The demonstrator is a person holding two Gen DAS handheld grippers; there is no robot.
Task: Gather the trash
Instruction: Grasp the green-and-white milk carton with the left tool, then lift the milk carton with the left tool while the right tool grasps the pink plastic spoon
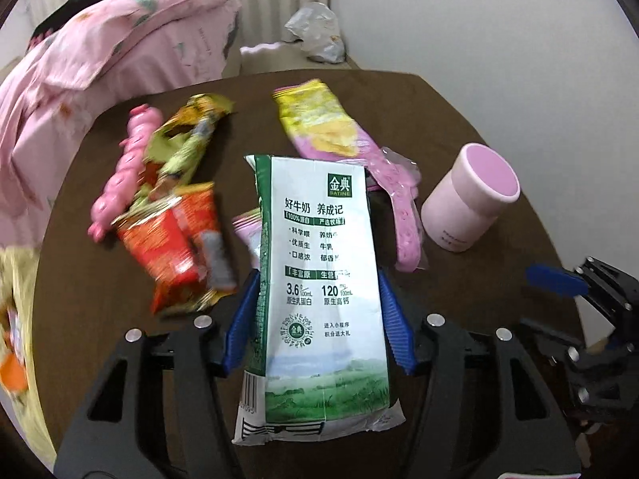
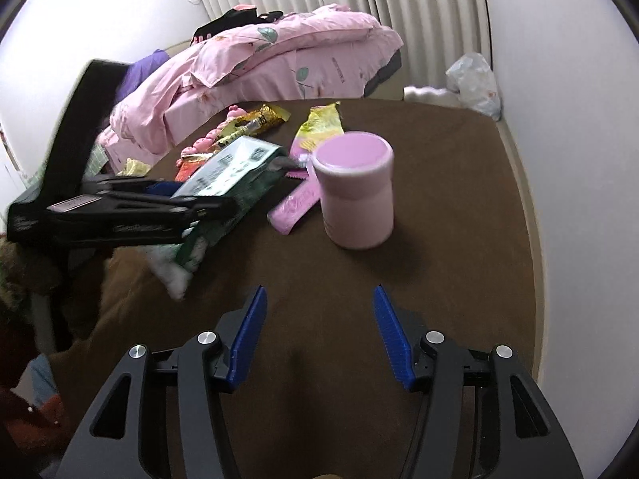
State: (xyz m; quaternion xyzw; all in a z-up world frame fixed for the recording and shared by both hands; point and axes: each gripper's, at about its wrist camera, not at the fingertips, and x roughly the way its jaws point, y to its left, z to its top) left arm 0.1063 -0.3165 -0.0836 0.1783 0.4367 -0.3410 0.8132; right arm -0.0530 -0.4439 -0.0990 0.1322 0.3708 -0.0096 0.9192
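My left gripper [image 1: 317, 279] is shut on a flattened green and white milk carton [image 1: 319, 279] and holds it above the brown table [image 1: 459, 119]. The carton also shows in the right wrist view [image 2: 227, 171], clamped in the left gripper [image 2: 187, 199]. On the table lie a red snack wrapper [image 1: 175, 239], a yellow-green wrapper [image 1: 187, 139], a yellow and pink wrapper [image 1: 319, 119] and a pink packaged comb [image 1: 403, 215]. My right gripper [image 2: 319, 299] is open and empty over the table's near part, short of a pink lidded jar [image 2: 355, 191].
A pink bumpy toy [image 1: 124, 171] lies at the table's left. The pink jar [image 1: 471, 195] stands at the right. A pink quilt [image 2: 279, 60] is piled behind the table. A crumpled plastic bag [image 2: 475, 84] sits in the far corner by the wall.
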